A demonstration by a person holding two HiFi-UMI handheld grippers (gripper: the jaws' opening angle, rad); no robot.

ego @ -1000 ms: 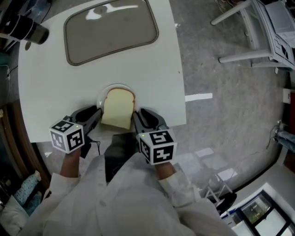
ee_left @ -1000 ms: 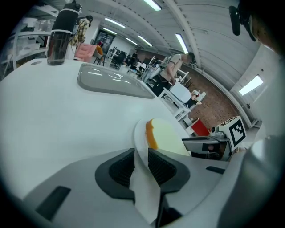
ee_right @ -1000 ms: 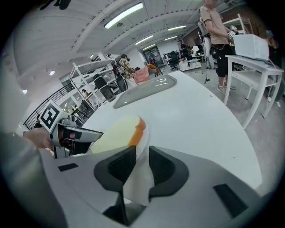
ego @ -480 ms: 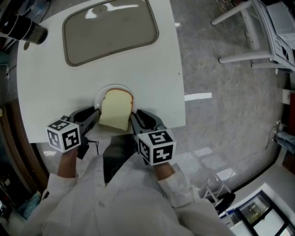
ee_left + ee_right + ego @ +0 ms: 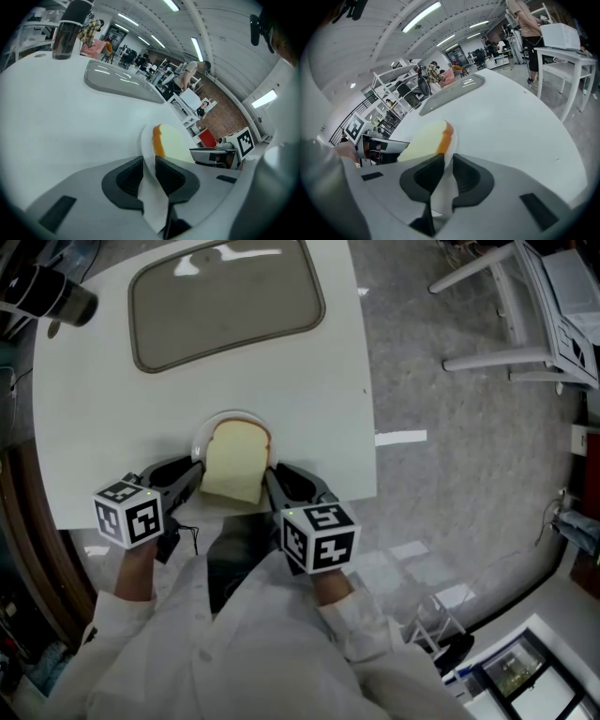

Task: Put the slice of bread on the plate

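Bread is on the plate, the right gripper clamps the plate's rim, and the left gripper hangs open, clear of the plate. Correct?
Not quite. The left gripper is not open or clear: the left gripper view shows its jaws shut on the rim of the plate. The rest stands: the bread lies on the plate, and the right gripper clamps the rim on the other side.
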